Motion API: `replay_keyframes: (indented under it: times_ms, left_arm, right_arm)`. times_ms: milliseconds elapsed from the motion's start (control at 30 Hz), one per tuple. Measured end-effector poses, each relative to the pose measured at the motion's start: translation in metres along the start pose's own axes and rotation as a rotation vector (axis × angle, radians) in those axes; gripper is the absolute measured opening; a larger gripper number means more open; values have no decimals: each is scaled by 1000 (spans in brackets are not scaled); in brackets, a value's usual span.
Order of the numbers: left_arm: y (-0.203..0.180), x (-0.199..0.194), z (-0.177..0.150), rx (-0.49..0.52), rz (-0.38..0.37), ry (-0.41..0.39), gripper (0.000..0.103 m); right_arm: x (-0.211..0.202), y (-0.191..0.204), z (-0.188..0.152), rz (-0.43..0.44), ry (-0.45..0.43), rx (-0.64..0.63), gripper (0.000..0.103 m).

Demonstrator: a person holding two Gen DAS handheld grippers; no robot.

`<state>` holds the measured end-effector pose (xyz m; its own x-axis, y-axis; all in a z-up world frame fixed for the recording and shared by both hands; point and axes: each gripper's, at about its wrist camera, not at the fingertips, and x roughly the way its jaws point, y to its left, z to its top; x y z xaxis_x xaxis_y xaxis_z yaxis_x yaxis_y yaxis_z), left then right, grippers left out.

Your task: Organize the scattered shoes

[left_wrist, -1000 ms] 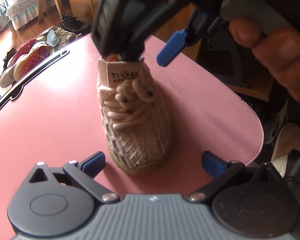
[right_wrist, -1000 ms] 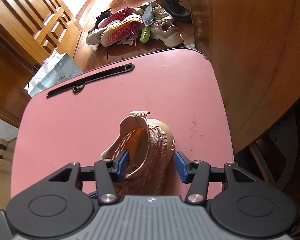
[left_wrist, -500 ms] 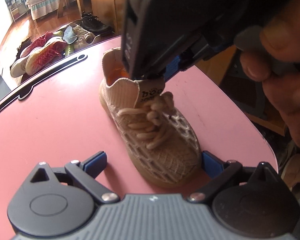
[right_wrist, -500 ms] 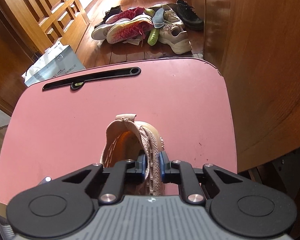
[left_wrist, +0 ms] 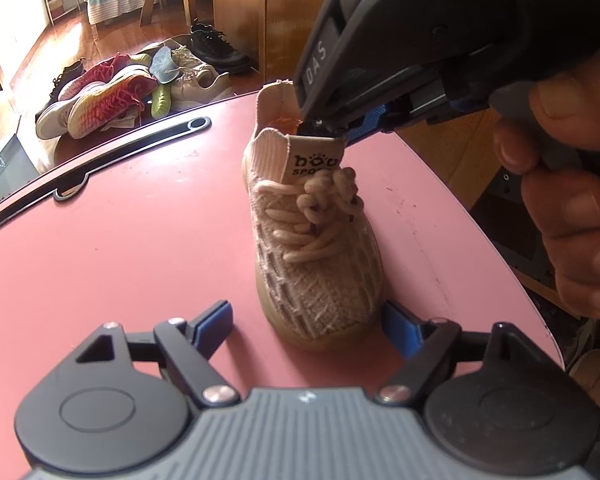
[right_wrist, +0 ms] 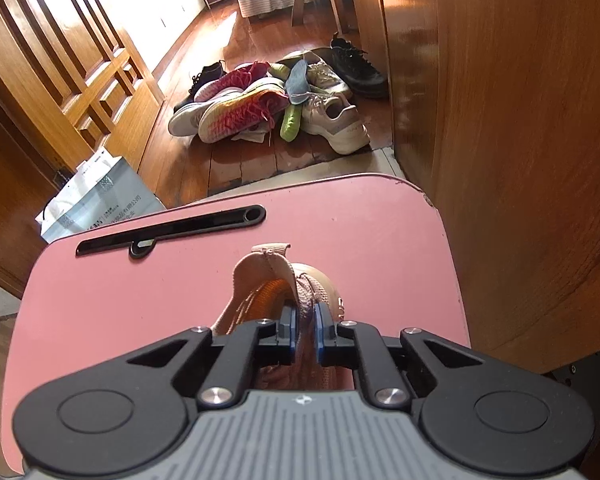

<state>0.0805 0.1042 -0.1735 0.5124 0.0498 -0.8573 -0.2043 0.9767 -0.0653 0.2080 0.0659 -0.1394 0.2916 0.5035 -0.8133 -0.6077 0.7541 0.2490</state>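
Observation:
A small beige knit shoe (left_wrist: 316, 248) with thick laces stands on the pink table (left_wrist: 120, 240), toe toward my left gripper (left_wrist: 308, 322). That gripper is open, one blue pad on each side of the toe, not pressing it. My right gripper (right_wrist: 304, 330) is shut on the shoe's collar wall (right_wrist: 302, 304) beside the orange lining. In the left wrist view the right gripper (left_wrist: 332, 130) comes down from above onto the shoe's opening, held by a person's hand (left_wrist: 572, 208).
A pile of shoes (right_wrist: 268, 100) lies on the wooden floor beyond the table: red, white, black pairs and green insoles. A black slot handle (right_wrist: 172, 232) runs along the table's far side. A wooden cabinet (right_wrist: 520, 140) stands to the right, a white bag (right_wrist: 100, 200) to the left.
My right gripper went from open around the shoe's collar to shut on its side wall. The shoe turned and shifted toward my left gripper, its toe now between the open pads.

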Motion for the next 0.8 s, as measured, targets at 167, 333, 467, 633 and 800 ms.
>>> replay_keyframes:
  times_ms: [167, 333, 467, 633, 800]
  left_arm:
    - [-1, -2, -1, -21, -10, 5, 79]
    - [-3, -2, -3, -22, -12, 11, 81]
    - [-10, -5, -6, 3, -10, 13, 83]
    - [-12, -3, -7, 7, -16, 11, 84]
    - [-16, 0, -7, 22, -6, 8, 85]
  right_arm:
    - [-13, -9, 3, 16, 22, 74, 38]
    - [-26, -21, -6, 59, 44, 104, 48]
    - [-34, -31, -10, 91, 72, 133, 50]
    - [-27, -25, -16, 98, 103, 94, 52]
    - [-19, -19, -22, 104, 134, 54, 59]
